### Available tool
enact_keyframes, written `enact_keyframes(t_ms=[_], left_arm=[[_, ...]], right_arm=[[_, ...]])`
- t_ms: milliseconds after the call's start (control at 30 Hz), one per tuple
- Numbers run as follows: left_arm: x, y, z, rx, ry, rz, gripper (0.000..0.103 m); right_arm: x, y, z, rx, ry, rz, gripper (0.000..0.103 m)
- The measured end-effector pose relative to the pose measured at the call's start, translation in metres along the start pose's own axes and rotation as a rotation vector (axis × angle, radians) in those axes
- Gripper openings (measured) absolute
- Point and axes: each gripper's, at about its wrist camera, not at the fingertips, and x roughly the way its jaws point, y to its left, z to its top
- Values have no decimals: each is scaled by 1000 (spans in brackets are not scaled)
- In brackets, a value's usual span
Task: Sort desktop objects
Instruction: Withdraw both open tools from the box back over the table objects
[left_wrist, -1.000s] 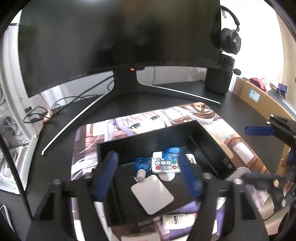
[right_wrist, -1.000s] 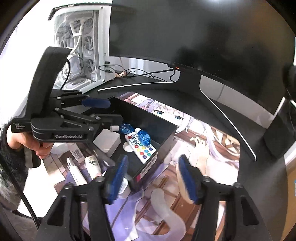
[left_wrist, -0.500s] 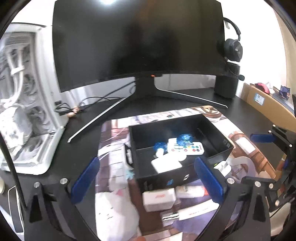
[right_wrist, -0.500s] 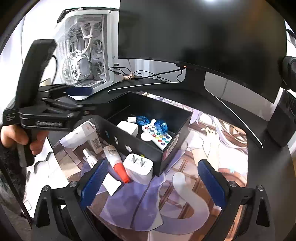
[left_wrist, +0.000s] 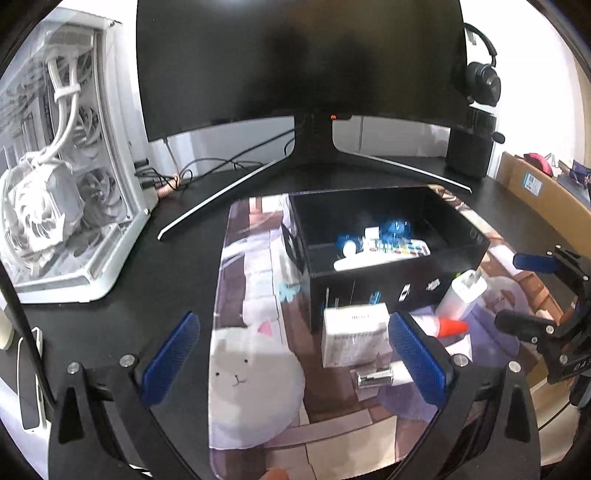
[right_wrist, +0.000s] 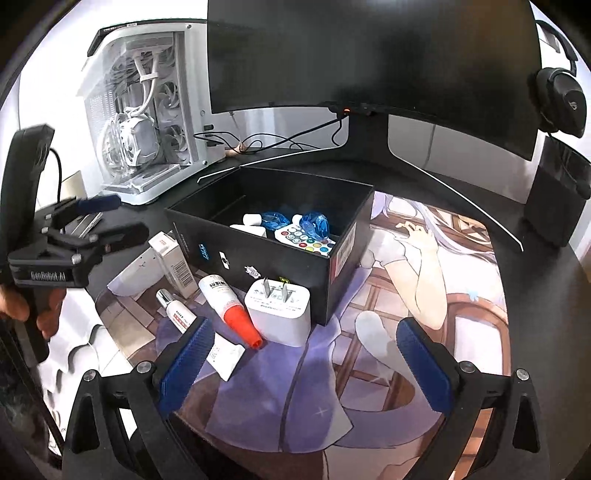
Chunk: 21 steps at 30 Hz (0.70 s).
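Hovering over desk mat (right_wrist: 424, 295), left gripper (left_wrist: 295, 362) and right gripper (right_wrist: 304, 360) both spread wide, empty. Charger (right_wrist: 277, 310), red-capped tube (right_wrist: 231, 306), cartons crowd black box (right_wrist: 258, 266) front wall; grabbing one risks knocking neighbours.

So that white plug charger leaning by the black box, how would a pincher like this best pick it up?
Probably by the white charger's two broad flat faces, low on the body, coming from above with the open right gripper. Its prongs point up toward the black box, so they offer little to pinch. The orange-capped tube lies close on its left, so stay clear of that side.
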Motion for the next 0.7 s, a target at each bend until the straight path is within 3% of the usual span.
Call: enact_keyframes(t_ms=[700], left_arm=[[17,-5,-7,-13,39,-44,103]], right_arm=[[27,-3,-3,95,24,-12,100]])
